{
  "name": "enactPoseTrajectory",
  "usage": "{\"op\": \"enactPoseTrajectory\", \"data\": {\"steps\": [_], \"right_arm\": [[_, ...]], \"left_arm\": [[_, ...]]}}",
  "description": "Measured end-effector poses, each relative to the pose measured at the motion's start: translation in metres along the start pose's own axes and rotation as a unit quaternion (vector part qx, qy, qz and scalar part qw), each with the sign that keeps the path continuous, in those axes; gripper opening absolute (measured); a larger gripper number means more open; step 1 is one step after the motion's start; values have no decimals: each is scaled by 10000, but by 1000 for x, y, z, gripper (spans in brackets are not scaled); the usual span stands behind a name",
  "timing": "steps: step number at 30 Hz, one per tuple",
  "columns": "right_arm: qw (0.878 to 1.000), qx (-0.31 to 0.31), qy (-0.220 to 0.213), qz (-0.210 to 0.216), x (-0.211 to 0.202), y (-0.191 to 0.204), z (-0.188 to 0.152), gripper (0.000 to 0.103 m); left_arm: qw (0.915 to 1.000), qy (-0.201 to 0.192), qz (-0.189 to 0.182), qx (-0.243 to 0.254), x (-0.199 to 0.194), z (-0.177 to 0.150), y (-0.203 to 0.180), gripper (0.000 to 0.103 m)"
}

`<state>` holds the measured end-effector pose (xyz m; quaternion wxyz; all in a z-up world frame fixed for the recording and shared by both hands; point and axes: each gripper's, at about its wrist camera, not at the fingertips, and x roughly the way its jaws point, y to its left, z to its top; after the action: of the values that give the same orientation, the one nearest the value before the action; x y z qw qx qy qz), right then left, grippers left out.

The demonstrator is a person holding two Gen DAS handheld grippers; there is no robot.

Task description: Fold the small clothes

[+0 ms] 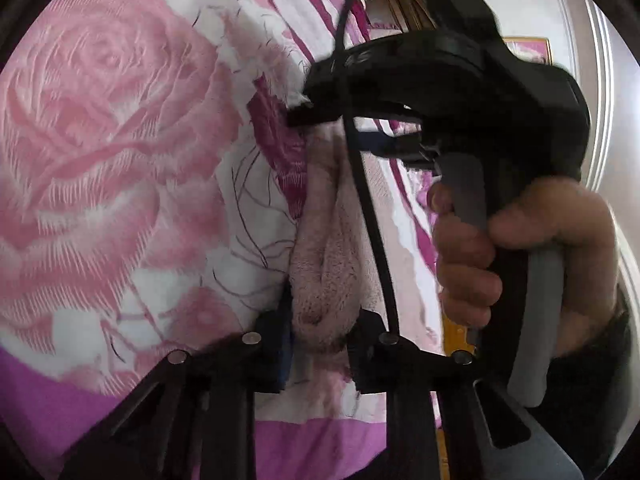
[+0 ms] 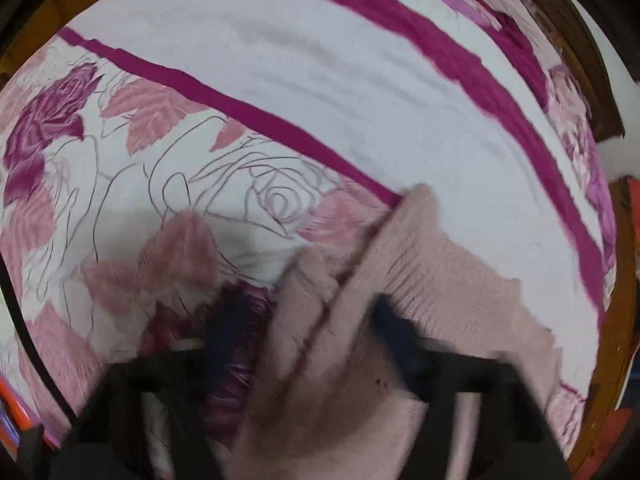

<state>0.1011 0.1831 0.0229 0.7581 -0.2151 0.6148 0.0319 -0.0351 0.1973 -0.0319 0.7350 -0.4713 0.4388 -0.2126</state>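
A small fuzzy pale-pink garment (image 1: 324, 264) hangs bunched between my two grippers above the floral bedspread (image 1: 120, 140). My left gripper (image 1: 320, 336) is shut on its lower end. In the left wrist view the right gripper (image 1: 316, 114), held by a hand (image 1: 520, 248), pinches the garment's upper end. In the right wrist view the garment (image 2: 420, 280) drapes over and between the blue fingers (image 2: 396, 332) of my right gripper (image 2: 316, 320), which is shut on it. The view is blurred.
The bedspread (image 2: 320, 100) has pink roses, white ground and magenta stripes. A wooden bed frame (image 2: 600, 80) curves along the far right. A black cable (image 1: 372, 220) runs across the garment. A white wall (image 1: 560, 8) stands behind.
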Motion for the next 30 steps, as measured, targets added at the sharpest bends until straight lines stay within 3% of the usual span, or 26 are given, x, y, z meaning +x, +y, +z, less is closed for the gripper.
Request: {"op": "enactPoseTrajectory", "data": {"steps": [1,3,6,10,16,21,30], "right_arm": [[9999,13,-72,-104,-3,1,1,17],[9998,104,-153,26,-8,-1,-1,14],[9983,201,-420,360,-26,-8,-4,13],[9952,120,-692,674,-59,-3,-7,13],[9897,-188,-1018,987,-103,-4,-13,13],[9867,-412,-1245,956,-124,-42,-25,13],[9820,-522,-1545,948,-137,-133,-49,13]], "left_arm": [[9999,-56,93,127,-2,-1,-4,0],[9967,-305,312,678,-11,-6,-23,0],[9832,-654,733,1540,-27,-15,-55,0],[9763,-783,1087,1697,-36,-20,-68,0],[9540,-1075,1599,2296,-60,-34,-107,0],[9346,-1143,1890,2790,-56,-62,-147,0],[9116,-1057,2003,3430,-19,-89,-201,0]]}}
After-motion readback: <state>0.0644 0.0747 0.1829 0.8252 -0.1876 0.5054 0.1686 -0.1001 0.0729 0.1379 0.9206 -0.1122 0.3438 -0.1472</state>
